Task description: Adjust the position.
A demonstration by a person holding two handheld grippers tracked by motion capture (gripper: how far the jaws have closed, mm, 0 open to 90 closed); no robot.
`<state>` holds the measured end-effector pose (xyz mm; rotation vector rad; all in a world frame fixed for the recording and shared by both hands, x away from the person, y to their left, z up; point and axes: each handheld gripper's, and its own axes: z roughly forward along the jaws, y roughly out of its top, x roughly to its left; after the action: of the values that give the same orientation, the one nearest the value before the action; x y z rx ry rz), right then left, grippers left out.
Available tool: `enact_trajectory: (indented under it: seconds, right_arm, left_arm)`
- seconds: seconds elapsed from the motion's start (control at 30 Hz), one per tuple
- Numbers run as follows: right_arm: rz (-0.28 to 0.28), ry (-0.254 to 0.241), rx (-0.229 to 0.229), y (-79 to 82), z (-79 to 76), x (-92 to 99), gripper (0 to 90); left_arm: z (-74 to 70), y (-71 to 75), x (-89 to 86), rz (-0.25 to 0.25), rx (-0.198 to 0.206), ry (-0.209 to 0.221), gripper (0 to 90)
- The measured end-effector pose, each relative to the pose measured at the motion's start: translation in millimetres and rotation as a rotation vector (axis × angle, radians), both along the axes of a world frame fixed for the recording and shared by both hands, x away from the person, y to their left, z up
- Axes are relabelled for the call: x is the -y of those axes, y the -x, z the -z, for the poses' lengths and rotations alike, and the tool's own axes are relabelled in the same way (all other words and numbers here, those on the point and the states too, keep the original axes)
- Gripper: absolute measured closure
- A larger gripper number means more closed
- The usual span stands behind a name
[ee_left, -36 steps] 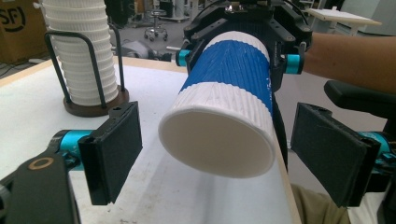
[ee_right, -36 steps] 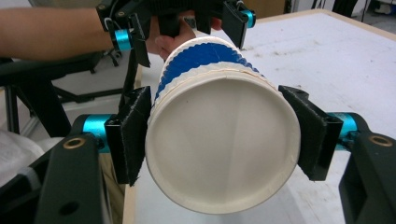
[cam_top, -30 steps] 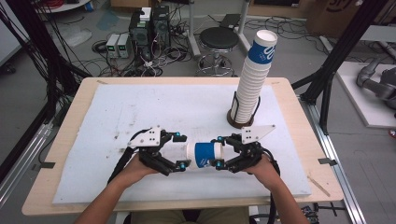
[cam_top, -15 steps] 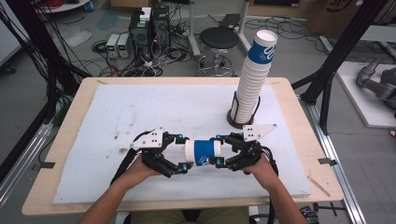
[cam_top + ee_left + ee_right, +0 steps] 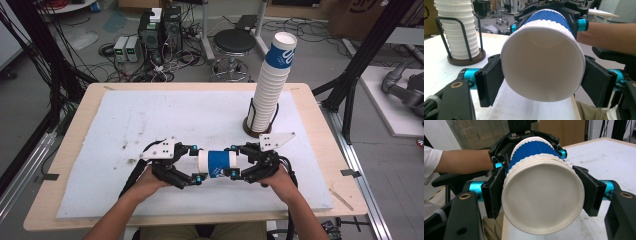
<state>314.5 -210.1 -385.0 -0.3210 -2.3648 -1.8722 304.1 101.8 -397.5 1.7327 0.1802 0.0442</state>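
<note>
Closing in, the left hand-held gripper (image 5: pixel 541 85) has just clamped the open rim of the blue-banded paper cup (image 5: pixel 216 163); the right hand-held gripper (image 5: pixel 540 195) pinches its base end, cup level just above the worktop (image 5: pixel 150 120); likely pulling nested cups apart; beyond, the cup stack (image 5: pixel 270 85) waits in its holder.

High view sits above your side of the table (image 5: pixel 320 150), looking forward and down; your forearms enter at 6 o'clock. Left gripper view rides close behind its jaws, facing the paper cup's (image 5: pixel 542 63) open mouth; cup stack (image 5: pixel 457 30) at 10 o'clock. Right gripper view faces back, tight on that cup's base. All three share the cup; the two gripper views look at each other.
</note>
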Motion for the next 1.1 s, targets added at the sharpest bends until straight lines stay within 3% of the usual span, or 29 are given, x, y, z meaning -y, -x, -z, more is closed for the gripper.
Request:
enact_trajectory:
  seconds: [0.27, 0.37, 0.67, 0.87, 1.1]
  right_arm:
    - [0.009, 0.019, -0.038, 0.3, 0.4, -1.7, 29.4]
    - [0.035, 0.02, -0.033, 0.6, -0.1, -3.7, 21.0]
    - [0.068, 0.002, -0.034, -1.8, -3.5, 0.5, 20.2]
    - [0.093, 0.005, -0.003, -0.7, -11.2, 9.9, 20.2]
    - [0.125, 0.11, 0.098, 4.8, -25.1, 9.6, 20.2]
  left_arm:
    - [1.4, -1.4, -1.2, -0.002, -0.022, -0.001, 25.8]
    - [2.1, -2.6, -1.5, 0.001, -0.028, -0.013, 26.5]
    - [1.9, -4.3, -3.9, -0.01, -0.034, -0.028, 28.3]
    - [-4.3, -5.5, -9.6, -0.024, -0.025, -0.038, 28.8]
    - [-19.0, -6.3, -12.3, -0.05, -0.004, -0.15, 28.6]
